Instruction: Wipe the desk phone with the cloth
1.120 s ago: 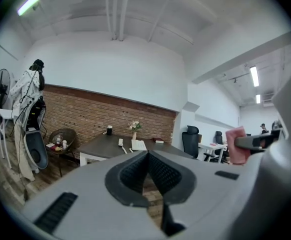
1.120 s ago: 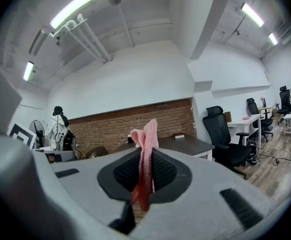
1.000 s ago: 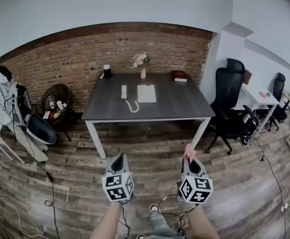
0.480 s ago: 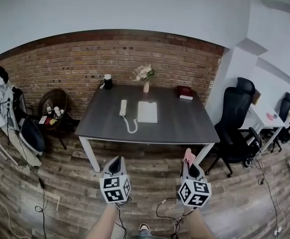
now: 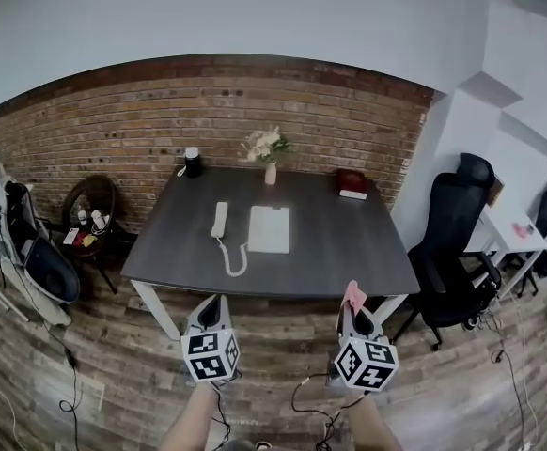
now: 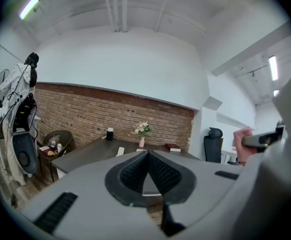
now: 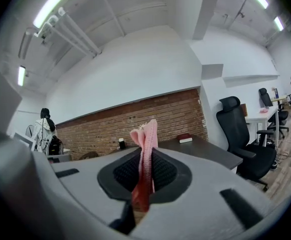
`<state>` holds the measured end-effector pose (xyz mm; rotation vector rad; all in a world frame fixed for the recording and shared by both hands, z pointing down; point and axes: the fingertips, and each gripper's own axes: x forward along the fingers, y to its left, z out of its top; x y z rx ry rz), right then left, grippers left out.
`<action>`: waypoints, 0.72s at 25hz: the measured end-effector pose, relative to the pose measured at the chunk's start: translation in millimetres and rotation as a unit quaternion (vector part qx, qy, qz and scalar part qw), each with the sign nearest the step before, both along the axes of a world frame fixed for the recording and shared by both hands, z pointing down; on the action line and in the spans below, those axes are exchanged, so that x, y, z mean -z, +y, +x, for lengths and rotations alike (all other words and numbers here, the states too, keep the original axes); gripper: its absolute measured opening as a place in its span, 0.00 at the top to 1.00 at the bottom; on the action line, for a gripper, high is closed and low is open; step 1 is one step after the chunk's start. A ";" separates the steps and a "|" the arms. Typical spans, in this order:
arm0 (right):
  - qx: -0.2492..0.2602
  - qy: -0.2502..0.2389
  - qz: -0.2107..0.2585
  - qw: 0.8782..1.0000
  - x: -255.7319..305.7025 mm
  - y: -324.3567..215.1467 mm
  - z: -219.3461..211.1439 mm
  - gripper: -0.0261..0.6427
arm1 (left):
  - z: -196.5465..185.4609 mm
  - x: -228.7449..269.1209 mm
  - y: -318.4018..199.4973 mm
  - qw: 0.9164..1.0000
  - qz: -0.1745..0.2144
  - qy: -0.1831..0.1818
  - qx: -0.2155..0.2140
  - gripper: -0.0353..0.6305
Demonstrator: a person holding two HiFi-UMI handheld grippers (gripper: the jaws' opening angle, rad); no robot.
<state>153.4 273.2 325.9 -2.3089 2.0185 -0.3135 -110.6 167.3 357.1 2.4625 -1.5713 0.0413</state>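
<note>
Head view looks down on a dark grey surface (image 5: pixel 339 252) set against a brick wall (image 5: pixel 114 130). The desk phone (image 5: pixel 270 229) lies near the middle of it. Its handset (image 5: pixel 219 220) is off the base, resting just to the left and joined to it by a coiled cord (image 5: pixel 232 259) that loops toward the near edge. Along the far edge stand a small black pot (image 5: pixel 192 162), a vase of flowers (image 5: pixel 270 171) and a red book (image 5: pixel 352 183). A black office chair (image 5: pixel 457 242) stands to the right of the surface.

Both grippers are held low in front of the near edge, over the wooden floor (image 5: pixel 114 383), well apart from the phone. The left gripper (image 5: pixel 213 304) points toward the surface. In the left gripper view its fingers are closed, the tips meeting with nothing between them. The right gripper (image 5: pixel 353 310) is level with it on the other side. In the right gripper view its fingers are clamped on a pink cloth (image 7: pixel 146 139), which stands up in a folded strip above the tips and hangs down between them. In the head view the cloth shows as a small pink tuft at the tip of that gripper, in line with the near right part of the surface.
</note>
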 end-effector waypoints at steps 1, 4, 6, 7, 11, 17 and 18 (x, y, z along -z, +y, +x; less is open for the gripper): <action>-0.001 -0.007 0.000 1.000 -1.7 -7.7 5.5 0.93 | 3.7 -1.4 -7.1 1.000 -0.001 -0.004 0.001 0.95; -0.005 -0.017 -0.008 1.000 -11.2 -27.3 20.3 0.93 | 15.1 -8.4 -27.0 1.000 -0.009 -0.012 0.000 0.95; -0.007 -0.022 -0.014 1.000 -18.2 -41.1 27.4 0.93 | 20.5 -12.7 -41.3 1.000 -0.014 -0.014 -0.001 0.95; -0.008 -0.025 -0.016 1.000 -21.2 -49.2 30.2 0.93 | 22.7 -14.5 -49.5 1.000 -0.016 -0.014 -0.001 0.95; -0.013 -0.029 -0.016 0.999 -30.3 -92.6 42.7 0.93 | 34.7 -22.8 -93.3 1.000 -0.016 -0.016 -0.007 0.95; -0.014 -0.030 -0.010 0.999 -27.5 -181.1 50.3 0.93 | 53.3 -23.3 -184.9 1.000 -0.018 -0.015 -0.020 0.95; -0.014 -0.029 -0.010 0.999 -25.4 -196.2 51.6 0.93 | 57.1 -20.0 -200.1 0.999 -0.016 -0.016 -0.024 0.95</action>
